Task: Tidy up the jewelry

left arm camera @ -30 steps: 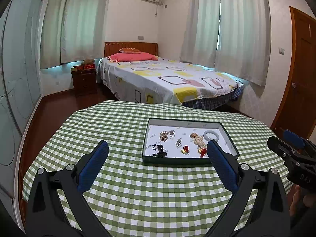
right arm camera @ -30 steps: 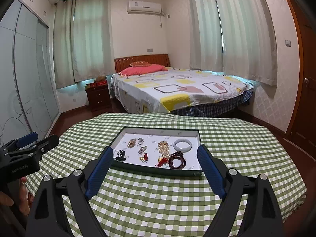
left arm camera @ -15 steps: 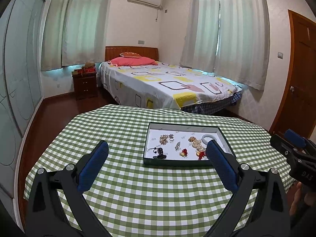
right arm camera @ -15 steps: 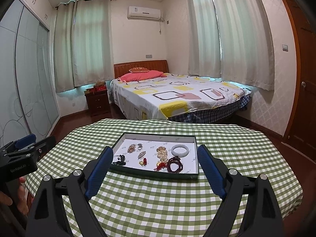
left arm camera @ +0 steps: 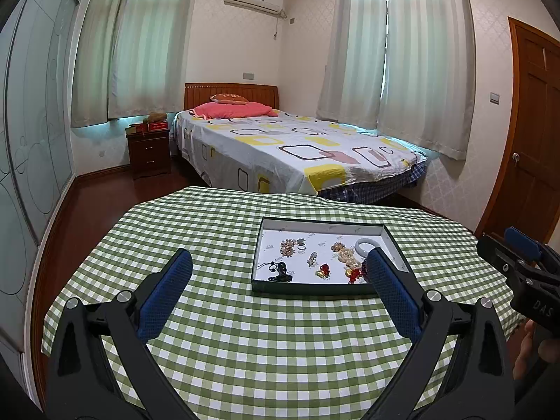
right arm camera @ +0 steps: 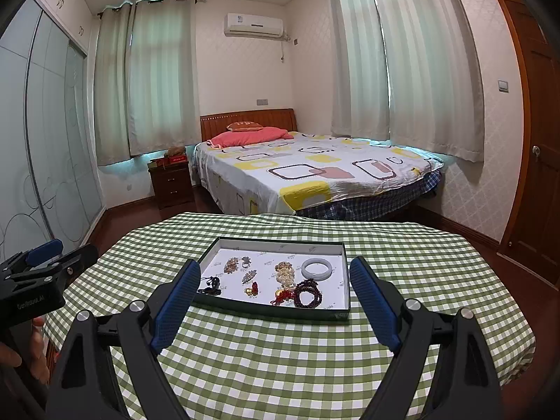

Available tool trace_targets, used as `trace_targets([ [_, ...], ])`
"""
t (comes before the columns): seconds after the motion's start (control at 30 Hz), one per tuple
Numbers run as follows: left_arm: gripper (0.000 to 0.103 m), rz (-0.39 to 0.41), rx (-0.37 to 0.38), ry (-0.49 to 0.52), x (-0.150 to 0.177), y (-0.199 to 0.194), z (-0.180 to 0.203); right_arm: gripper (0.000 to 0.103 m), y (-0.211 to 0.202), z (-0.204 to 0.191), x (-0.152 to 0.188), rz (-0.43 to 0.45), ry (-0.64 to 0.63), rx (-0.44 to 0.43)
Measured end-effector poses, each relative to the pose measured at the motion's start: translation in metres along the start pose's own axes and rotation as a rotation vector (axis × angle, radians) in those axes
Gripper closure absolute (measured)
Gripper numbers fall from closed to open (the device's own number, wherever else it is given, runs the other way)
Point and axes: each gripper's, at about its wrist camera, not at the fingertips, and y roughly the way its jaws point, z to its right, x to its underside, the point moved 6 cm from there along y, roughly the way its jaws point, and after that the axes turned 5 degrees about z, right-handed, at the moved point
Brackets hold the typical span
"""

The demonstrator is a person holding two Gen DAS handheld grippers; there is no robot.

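A shallow dark-green tray (left arm camera: pixel 311 289) with a white floor sits on the green checked table (left arm camera: pixel 245 332); it also shows in the right wrist view (right arm camera: pixel 273 309). In it lie several pieces: a white bangle (right arm camera: pixel 316 268), dark red bead bracelet (right arm camera: pixel 308 293), cream bead cluster (right arm camera: pixel 285 273), black cord pendant (right arm camera: pixel 210 285), small brooches and red-gold charms. My left gripper (left arm camera: pixel 278 267) is open and empty, held above the table short of the tray. My right gripper (right arm camera: pixel 274 274) is open and empty, also short of the tray.
The round table's cloth hangs over its edges (right arm camera: pixel 518 350). Behind it stand a bed (left arm camera: pixel 297 154), a nightstand (left arm camera: pixel 148 150) and a wardrobe at left. A wooden door (left arm camera: pixel 532 140) is at right. The right gripper (left arm camera: pixel 525 273) shows in the left wrist view.
Both grippers have pulled back and risen; the tray looks smaller and farther. Both stay open and the jewelry has not moved.
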Motion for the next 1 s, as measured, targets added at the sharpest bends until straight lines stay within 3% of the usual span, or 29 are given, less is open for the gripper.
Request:
trace_targets([
  [1.0, 0.006, 0.004, 0.008, 0.003, 0.0018, 0.0004, 0.0040, 0.019, 0.0004, -0.0023, 0.0011, -0.004, -0.002, -0.003],
])
